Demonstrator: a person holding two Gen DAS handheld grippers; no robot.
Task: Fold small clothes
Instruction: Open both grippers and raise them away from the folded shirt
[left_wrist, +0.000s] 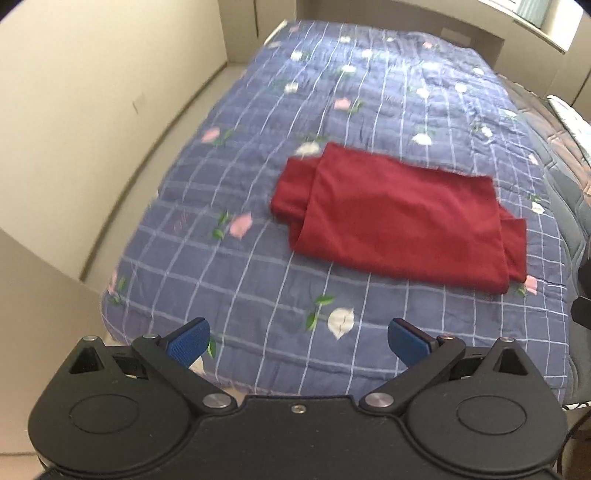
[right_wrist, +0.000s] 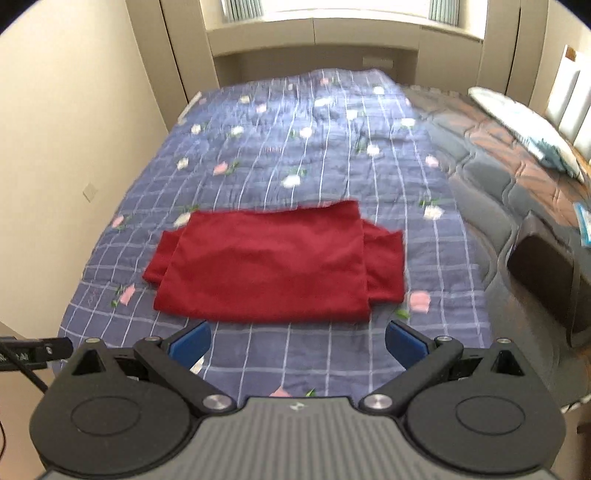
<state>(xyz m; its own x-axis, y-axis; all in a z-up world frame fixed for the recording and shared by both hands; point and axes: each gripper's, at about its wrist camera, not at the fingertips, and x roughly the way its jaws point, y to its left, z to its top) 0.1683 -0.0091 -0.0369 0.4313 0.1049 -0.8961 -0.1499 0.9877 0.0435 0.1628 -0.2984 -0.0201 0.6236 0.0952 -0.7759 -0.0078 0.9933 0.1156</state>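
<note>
Left gripper (left_wrist: 298, 341): held above the near end of the bed, aimed forward and downward at the bedding; its two blue pads (left_wrist: 189, 341) are spread wide apart with nothing between them, so the claw is released.
Right gripper (right_wrist: 297, 345): held at a similar height over the near end of the bed, pointing forward and down; its blue pads (right_wrist: 404, 345) are also spread wide and hold nothing, so this claw is released too.
Red garment (left_wrist: 399, 221): lies folded flat on the quilt, a broad top panel with a narrower layer sticking out at its left and right ends. In the left wrist view it sits ahead and to the right of the gripper, well apart from the fingertips. In the right wrist view the red garment (right_wrist: 273, 266) lies straight ahead, its near edge just beyond the fingertips but not touching them.
Quilt (left_wrist: 258, 258): blue with a white grid and pink and white flowers, covering most of the bed under the garment.
Mattress (right_wrist: 491, 177): bare quilted surface showing along the right side of the bed, beyond the quilt's edge.
Pillow (right_wrist: 524, 129): pale, lying at the far right on the mattress.
Wall (left_wrist: 92, 92): cream, running along the left side of the bed.
Sharpness: both views are slightly blurred.
</note>
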